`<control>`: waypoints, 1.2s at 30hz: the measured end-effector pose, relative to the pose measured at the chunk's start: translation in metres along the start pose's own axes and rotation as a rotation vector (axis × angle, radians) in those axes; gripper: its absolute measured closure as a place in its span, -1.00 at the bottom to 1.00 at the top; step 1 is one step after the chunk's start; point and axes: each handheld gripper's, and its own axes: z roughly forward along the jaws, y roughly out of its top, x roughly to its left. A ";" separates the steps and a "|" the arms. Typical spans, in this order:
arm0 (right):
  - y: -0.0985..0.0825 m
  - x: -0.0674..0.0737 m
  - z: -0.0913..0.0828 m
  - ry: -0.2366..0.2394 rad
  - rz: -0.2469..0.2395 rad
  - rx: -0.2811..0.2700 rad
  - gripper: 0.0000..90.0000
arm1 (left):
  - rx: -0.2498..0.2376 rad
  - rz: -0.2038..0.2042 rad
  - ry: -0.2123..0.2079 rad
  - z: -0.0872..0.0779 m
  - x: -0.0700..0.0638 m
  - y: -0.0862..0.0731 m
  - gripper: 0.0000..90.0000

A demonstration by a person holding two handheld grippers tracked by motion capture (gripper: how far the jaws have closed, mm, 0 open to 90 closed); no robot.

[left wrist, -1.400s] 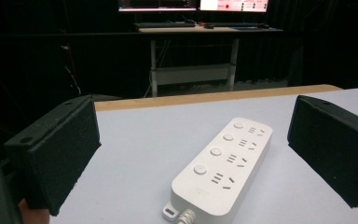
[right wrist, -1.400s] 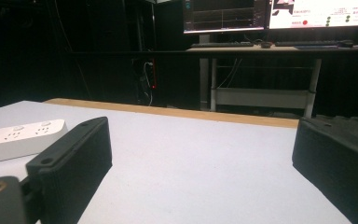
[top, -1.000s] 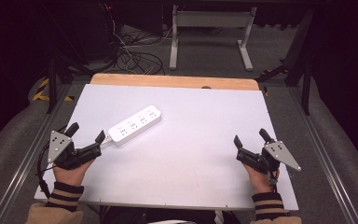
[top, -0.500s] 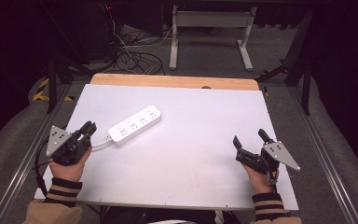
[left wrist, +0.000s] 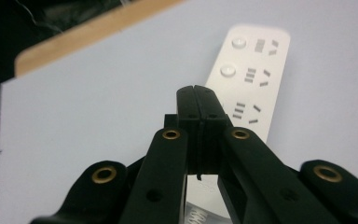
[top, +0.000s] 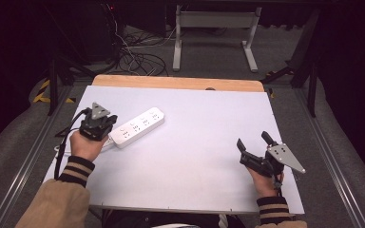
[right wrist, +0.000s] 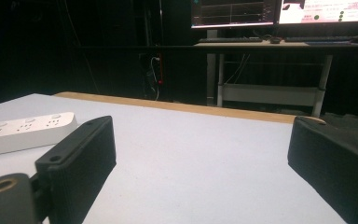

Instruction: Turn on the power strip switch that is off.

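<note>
White power strip directly beneath left gripper, jaws pressed together, empty; right gripper spread wide, well apart.

A white power strip is seen lying on the white worktop, set at a slant, with its sockets facing up. The left gripper is held just at the strip's nearer end, its grey three-cornered plate on top; whether it touches the strip, or how its jaws stand, cannot be told from above. A dark cable is seen trailing from it past the left hand. The right gripper is held low over bare worktop, well apart from the strip, its jaws spread and pointed away from the person. Striped cuffs and tan sleeves are seen behind both grippers.
</note>
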 end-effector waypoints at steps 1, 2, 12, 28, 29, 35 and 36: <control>0.000 0.000 0.000 0.002 0.001 0.002 -0.82 | 0.049 0.006 -0.014 0.005 0.000 0.004 1.00; 0.000 0.000 0.000 0.002 0.000 0.006 -0.82 | 0.097 0.018 -0.021 0.010 -0.001 0.007 1.00; -0.001 0.001 0.000 0.010 -0.002 0.011 -0.82 | 0.271 0.040 -0.059 0.038 -0.004 0.015 1.00; -0.001 0.002 0.001 0.017 -0.006 0.016 -0.82 | 0.313 0.012 -0.073 0.054 0.001 0.010 1.00; -0.001 0.002 0.001 0.017 -0.006 0.016 -0.82 | 0.313 0.012 -0.073 0.054 0.001 0.010 1.00; -0.001 0.002 0.001 0.013 -0.006 0.020 -0.82 | 0.280 -0.017 -0.108 0.058 -0.002 0.009 1.00; -0.001 0.002 0.000 0.013 -0.010 0.017 -0.82 | 0.283 -0.009 -0.096 0.058 -0.004 0.009 1.00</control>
